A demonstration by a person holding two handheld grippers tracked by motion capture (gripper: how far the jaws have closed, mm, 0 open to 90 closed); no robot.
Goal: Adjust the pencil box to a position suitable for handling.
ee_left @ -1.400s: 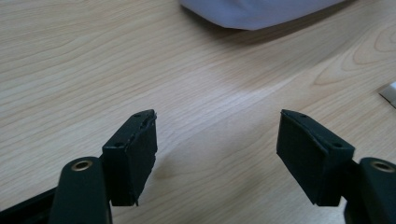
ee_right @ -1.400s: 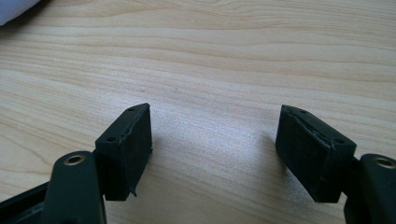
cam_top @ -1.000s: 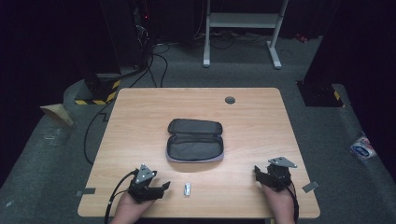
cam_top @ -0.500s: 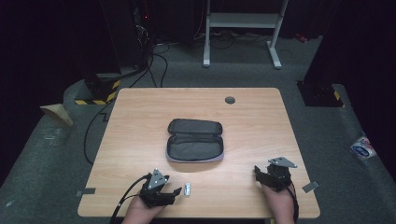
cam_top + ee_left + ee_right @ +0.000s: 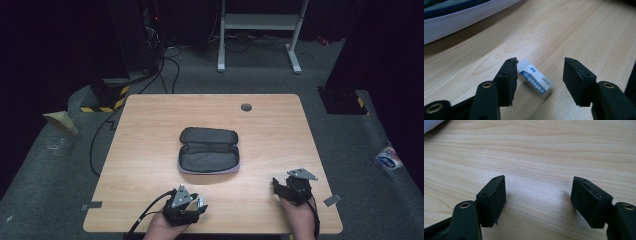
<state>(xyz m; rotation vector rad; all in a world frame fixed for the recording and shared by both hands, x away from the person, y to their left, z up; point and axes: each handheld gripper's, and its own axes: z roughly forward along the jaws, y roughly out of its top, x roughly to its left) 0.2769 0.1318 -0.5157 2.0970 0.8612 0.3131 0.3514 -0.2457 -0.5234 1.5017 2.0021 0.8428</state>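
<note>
A small white eraser (image 5: 535, 80) with a blue printed sleeve lies flat on the wooden table (image 5: 150, 130). My left gripper (image 5: 540, 72) is open around it, jaws low on either side, the left jaw almost at its end. From above, the eraser (image 5: 201, 203) peeks out at the left gripper's (image 5: 192, 202) tip near the front edge. An open dark pencil case (image 5: 208, 150) lies mid-table, its pale edge (image 5: 461, 18) just beyond the eraser. My right gripper (image 5: 537, 200) is open over bare wood, resting at the front right (image 5: 281, 186).
A round cable hole (image 5: 246, 107) sits near the table's far edge. Cables (image 5: 150, 212) trail off the front edge from the left gripper. Tape scraps (image 5: 332, 200) mark the front corners. Dark floor, a white stand (image 5: 257, 22) and a striped box (image 5: 102, 97) lie beyond.
My left gripper has slid right along the front edge to the eraser, which now lies between its jaws. The right gripper has not moved.
</note>
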